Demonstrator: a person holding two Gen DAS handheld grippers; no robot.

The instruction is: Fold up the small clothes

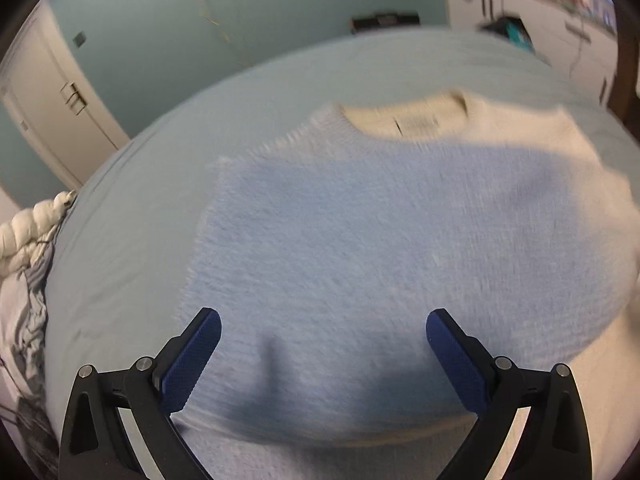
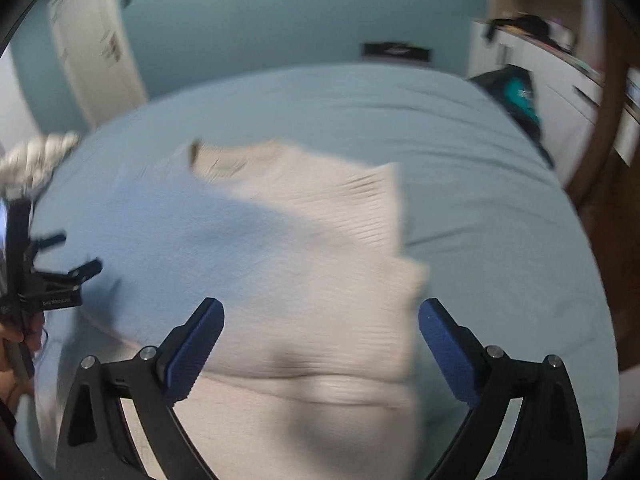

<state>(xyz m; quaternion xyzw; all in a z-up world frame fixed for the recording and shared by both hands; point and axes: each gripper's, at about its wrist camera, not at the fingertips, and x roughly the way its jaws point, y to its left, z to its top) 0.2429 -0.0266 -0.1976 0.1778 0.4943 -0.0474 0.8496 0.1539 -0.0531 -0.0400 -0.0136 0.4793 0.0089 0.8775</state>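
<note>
The cream knitted sweater [image 2: 304, 264] lies flat in the middle of the bed [image 2: 480, 200], neck opening [image 2: 236, 162] toward the far wall, its hem end nearest me. From what I can see, its sides look already turned in: the right edge runs straight, with a stepped corner where a folded-in layer ends, and no sleeve sticks out on either side of the body. A soft crease also crosses the sweater near its hem end, so I judge the lengthwise folds done and the crosswise fold either just begun or not yet made; the blur keeps me from saying which. What is left, as I read it, is bringing the hem end up toward the neck and smoothing the bundle. My right claw [image 2: 320, 344] hangs above the sweater's hem end, spread wide with nothing pinched. My left claw [image 1: 324, 356] hovers over the sweater's left half, spread too, with only cloth below and nothing gripped. Left of the sweater, crumpled bedding [image 1: 24, 240] sits at the bed's edge; beyond the neck end stand the blue wall and a white door [image 2: 96, 48].
</note>
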